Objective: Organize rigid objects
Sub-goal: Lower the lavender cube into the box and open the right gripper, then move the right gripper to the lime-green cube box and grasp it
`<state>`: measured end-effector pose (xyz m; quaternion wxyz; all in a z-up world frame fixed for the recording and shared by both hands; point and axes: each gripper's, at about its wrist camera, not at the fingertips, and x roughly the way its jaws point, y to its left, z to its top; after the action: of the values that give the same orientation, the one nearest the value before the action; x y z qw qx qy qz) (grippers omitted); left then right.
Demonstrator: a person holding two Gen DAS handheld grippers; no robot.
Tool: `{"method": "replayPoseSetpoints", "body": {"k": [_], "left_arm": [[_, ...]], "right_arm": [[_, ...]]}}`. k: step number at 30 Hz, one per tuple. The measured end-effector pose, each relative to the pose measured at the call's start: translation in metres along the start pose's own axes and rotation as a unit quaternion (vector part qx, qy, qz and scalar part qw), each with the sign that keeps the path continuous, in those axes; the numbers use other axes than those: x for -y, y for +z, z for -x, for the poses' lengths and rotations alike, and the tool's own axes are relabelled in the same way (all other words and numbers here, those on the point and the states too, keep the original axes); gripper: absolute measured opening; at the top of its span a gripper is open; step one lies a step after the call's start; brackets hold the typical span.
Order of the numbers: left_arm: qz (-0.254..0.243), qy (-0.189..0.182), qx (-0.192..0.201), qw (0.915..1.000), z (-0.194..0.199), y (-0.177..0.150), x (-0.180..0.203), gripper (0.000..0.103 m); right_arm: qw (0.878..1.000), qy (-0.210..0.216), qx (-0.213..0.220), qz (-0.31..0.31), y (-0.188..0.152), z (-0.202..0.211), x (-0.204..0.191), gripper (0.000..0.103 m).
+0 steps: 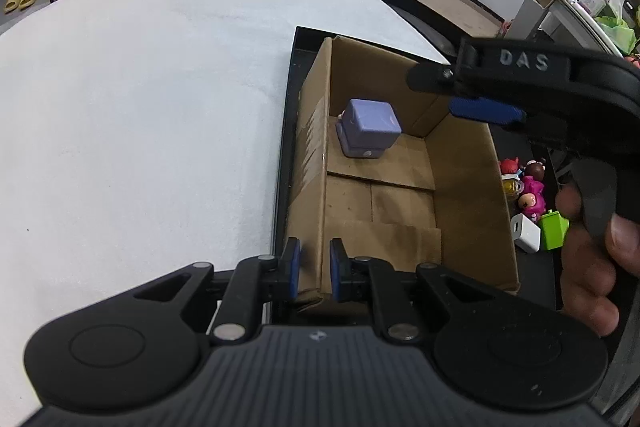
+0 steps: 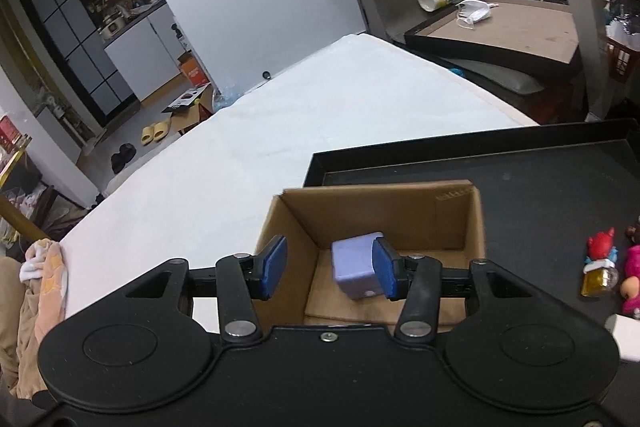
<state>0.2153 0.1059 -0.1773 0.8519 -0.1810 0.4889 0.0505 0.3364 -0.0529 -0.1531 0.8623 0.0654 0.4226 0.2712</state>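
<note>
Left gripper (image 1: 315,269) clamped on box (image 1: 312,163) wall, right gripper (image 2: 328,269) apart over cube (image 1: 370,127); a pull could tip the box off the tray (image 2: 520,163) corner.

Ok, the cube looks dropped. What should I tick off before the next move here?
1. Purple cube rests on the cardboard box floor: ok.
2. Right gripper jaws open, pads off the cube; the left wrist view shows it above the box: ok.
3. Left gripper jaws clamped on the box's near wall, steadying it: ok.
4. Box sits inside the black tray: ok.
5. Everything boxed: not ok; figurines, white charger and green block lie on the tray outside the box.
6. Which face of the cube is up: cannot tell.
</note>
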Motion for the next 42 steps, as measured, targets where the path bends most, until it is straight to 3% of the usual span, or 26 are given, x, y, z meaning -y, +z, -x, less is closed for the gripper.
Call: {"method": "replayPoseSetpoints", "body": {"k": [18, 30, 42], "left_arm": [[-0.015, 0.030, 0.015, 0.9993, 0.007, -0.001, 0.009, 0.013], [-0.018, 0.050, 0.013, 0.9985, 0.007, -0.005, 0.015, 0.013], [-0.029, 0.075, 0.010, 0.9967, 0.004, -0.008, 0.027, 0.013]], "right_arm": [[0.999, -0.030, 0.021, 0.017, -0.004, 0.065, 0.023, 0.064], [0.994, -0.099, 0.042, 0.036, -0.010, 0.084, 0.045, 0.073], [0.986, -0.166, 0.030, -0.010, -0.013, 0.083, 0.083, 0.075]]}}
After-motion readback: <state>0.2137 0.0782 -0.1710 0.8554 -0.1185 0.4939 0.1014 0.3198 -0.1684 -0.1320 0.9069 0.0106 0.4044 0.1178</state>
